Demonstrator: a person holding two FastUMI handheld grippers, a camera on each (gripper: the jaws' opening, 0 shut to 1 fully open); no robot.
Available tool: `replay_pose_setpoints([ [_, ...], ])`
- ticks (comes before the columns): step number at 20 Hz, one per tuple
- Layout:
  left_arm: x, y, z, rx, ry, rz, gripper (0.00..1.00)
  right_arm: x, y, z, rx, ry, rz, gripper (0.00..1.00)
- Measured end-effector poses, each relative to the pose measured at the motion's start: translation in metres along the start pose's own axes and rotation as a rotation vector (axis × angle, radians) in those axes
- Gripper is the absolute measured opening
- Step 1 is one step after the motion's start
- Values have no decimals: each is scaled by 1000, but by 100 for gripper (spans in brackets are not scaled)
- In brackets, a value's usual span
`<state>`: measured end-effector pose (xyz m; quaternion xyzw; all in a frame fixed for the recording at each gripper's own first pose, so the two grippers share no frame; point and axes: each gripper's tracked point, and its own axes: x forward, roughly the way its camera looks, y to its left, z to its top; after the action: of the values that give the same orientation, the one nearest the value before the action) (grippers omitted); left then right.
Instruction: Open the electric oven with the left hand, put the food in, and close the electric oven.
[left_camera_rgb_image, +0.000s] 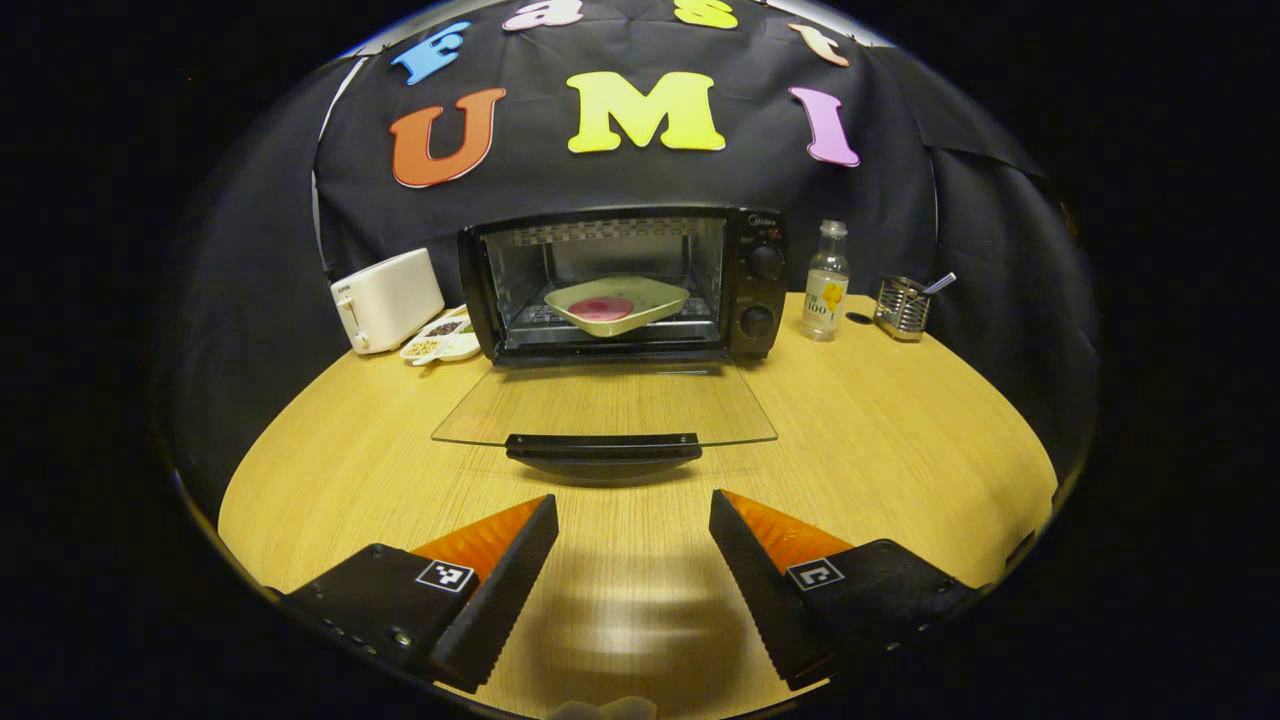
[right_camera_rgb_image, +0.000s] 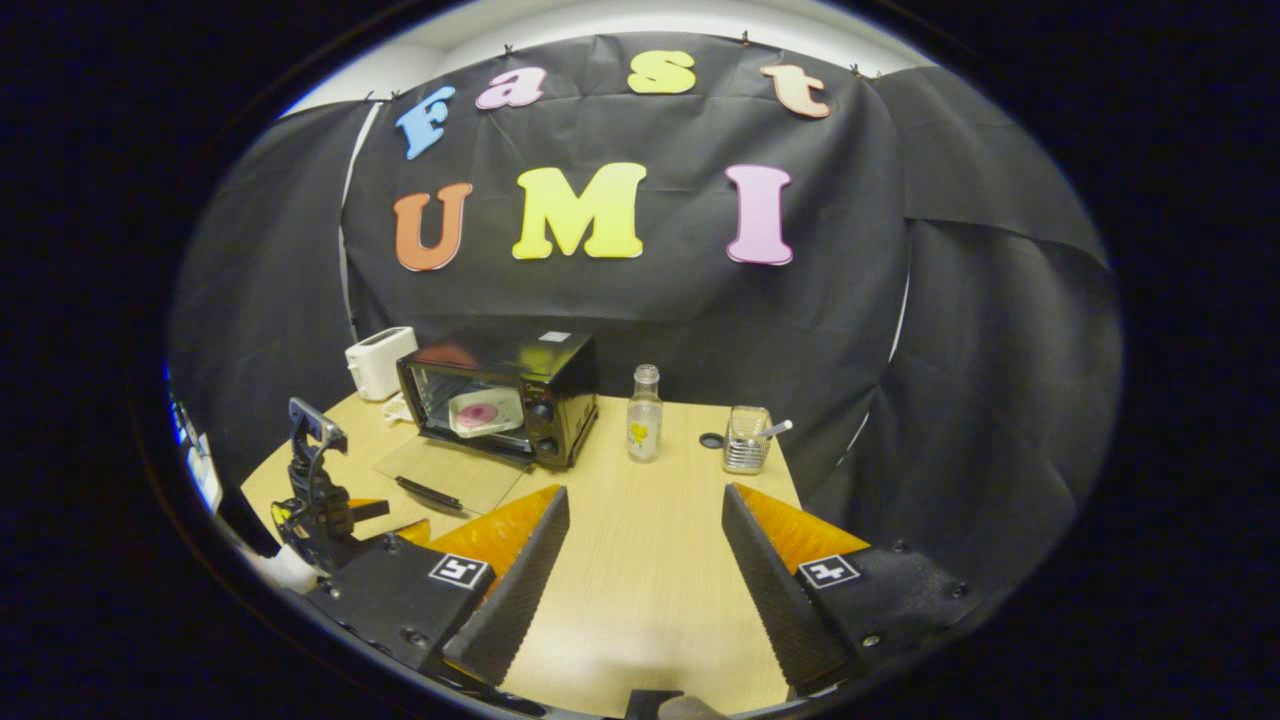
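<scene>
The black electric oven (left_camera_rgb_image: 745, 285) stands at the back of the wooden table (left_camera_rgb_image: 900, 440) with its glass door (left_camera_rgb_image: 605, 405) folded down flat. Inside on the rack sits a pale square plate (left_camera_rgb_image: 617, 303) holding a round pink food item (left_camera_rgb_image: 600, 308). My left gripper (left_camera_rgb_image: 633, 515) hangs open just in front of the door's black handle (left_camera_rgb_image: 603, 447), with nothing between its fingers. In the right gripper view the oven (right_camera_rgb_image: 560, 400) and plate (right_camera_rgb_image: 482, 411) lie far left. My right gripper (right_camera_rgb_image: 645, 510) is open over bare table, and the left gripper (right_camera_rgb_image: 315, 500) shows at lower left.
A white toaster (left_camera_rgb_image: 385, 298) and a divided snack dish (left_camera_rgb_image: 440, 340) stand left of the oven. To its right are a small clear bottle (left_camera_rgb_image: 826, 282), a dark lid (left_camera_rgb_image: 858, 318) and a metal mesh holder (left_camera_rgb_image: 902, 306) with a utensil.
</scene>
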<state>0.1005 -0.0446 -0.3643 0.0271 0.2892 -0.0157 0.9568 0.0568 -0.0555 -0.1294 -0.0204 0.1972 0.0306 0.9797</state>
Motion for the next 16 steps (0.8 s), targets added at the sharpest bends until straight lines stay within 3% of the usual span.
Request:
replay_pose_setpoints([
  [9,47,9,-24,4,85,-20,98,7,-5,1,23,31,-74,96],
  [16,61,12,-16,-14,81,-25,97,13,-9,-4,41,57,-98,98],
])
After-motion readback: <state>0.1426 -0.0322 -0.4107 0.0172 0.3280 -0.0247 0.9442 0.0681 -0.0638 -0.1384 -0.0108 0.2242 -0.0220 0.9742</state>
